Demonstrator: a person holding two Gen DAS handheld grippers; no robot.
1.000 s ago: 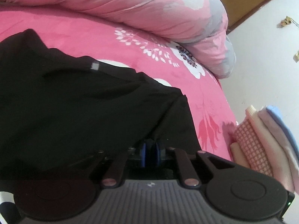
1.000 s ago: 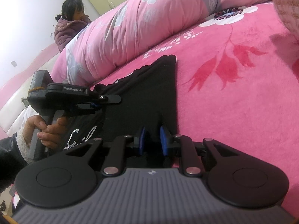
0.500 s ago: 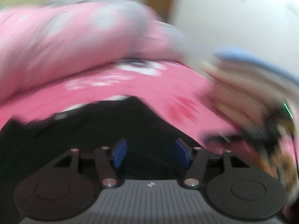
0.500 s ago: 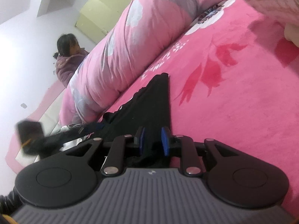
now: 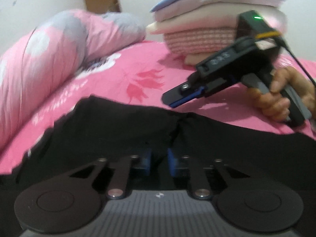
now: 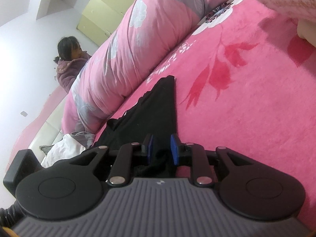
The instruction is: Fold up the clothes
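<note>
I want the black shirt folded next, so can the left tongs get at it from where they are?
Probably yes: the left tongs sit open right over the black shirt, nothing between them.

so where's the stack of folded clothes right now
In the left wrist view, the folded stack sits upper right on the pink bedspread, behind the right gripper.

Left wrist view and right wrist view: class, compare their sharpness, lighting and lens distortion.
Left wrist view: soft all over, the folded stack and quilt smeared, the black garment an underexposed mass without detail. Right wrist view: sharper, the blanket's pile readable, but the wall at left is washed out. Both show fisheye bending and dark corners.
</note>
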